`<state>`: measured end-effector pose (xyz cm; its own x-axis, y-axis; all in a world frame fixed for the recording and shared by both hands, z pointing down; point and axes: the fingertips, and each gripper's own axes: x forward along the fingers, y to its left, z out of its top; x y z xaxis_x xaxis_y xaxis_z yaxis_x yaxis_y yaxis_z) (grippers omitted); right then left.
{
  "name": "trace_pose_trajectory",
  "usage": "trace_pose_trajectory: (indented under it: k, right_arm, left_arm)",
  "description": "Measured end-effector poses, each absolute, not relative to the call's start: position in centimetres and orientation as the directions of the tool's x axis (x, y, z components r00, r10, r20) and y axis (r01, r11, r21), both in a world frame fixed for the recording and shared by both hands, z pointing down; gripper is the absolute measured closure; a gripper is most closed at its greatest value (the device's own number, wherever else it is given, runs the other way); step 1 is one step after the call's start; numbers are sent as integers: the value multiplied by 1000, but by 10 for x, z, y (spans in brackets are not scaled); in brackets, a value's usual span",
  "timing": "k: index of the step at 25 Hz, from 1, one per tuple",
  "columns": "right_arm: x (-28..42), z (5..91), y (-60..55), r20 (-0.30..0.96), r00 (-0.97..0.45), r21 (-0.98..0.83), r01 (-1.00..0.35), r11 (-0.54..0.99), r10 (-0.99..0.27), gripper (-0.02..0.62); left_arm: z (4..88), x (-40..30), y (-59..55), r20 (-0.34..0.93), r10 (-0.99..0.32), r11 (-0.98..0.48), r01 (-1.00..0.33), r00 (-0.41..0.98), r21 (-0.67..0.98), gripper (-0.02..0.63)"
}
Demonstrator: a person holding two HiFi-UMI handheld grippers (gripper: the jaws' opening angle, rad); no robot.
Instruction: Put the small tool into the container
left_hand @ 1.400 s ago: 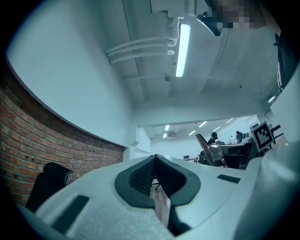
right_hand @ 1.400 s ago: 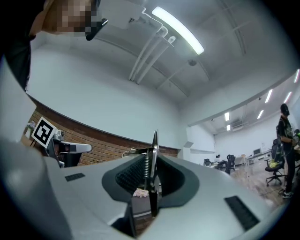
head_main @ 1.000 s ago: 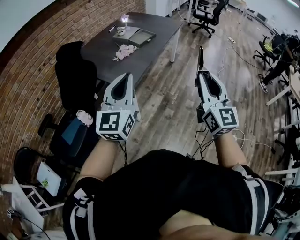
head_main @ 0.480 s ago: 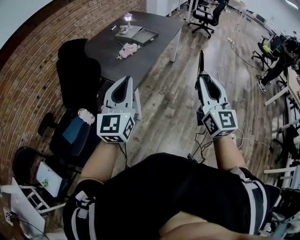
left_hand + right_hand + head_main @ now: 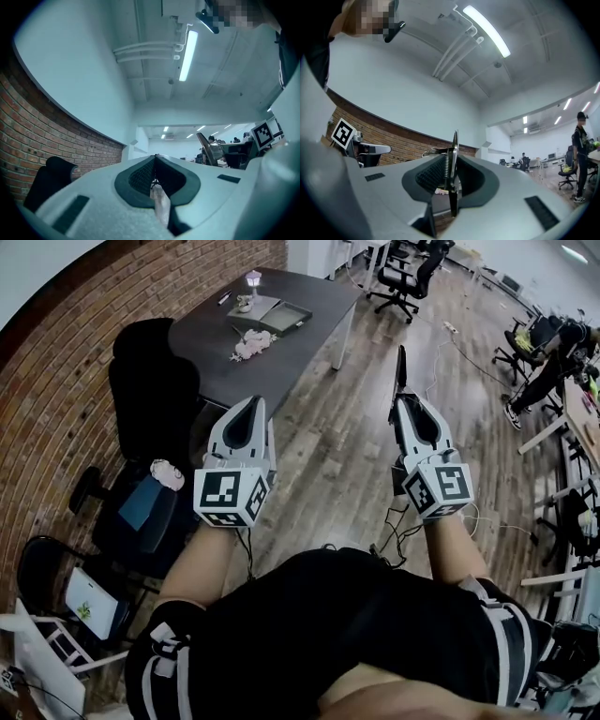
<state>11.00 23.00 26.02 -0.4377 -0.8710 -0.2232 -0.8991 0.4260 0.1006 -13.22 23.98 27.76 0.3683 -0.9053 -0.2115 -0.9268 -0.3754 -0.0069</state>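
Dark metal, the small tool [image 5: 401,367] is pinched in the right claw [image 5: 404,401], tip protruding; the left claw [image 5: 251,404] is closed, empty. The grip should be held firm until the tray [image 5: 286,315] on the far counter [image 5: 202,334] is reached.

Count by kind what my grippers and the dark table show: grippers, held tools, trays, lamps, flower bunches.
Grippers: 2, the left gripper and the right gripper
Small tool: 1, clamped in the right gripper
Tray: 1
Lamp: 1
Pink flower bunch: 1
Total: 6
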Motion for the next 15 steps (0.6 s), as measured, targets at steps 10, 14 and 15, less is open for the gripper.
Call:
trace_pose_trajectory:
  k: [10,14,15]
  right_arm:
    - [123,261,234,-219,-424,98,-906,412,-879,512]
    - [124,261,228,-218,-430,101,-903,418,-876,512]
    - [125,261,226,-218,-432,102,-902,420,-875,512]
  left_arm:
    - [281,-119,241,-205,-897,-398,-917,392,-13,597]
    - [283,-115,235,-199,-898,-399,-917,393,-9,597]
    - [284,-114,233,-198,-898,-399,-917,393,-10,597]
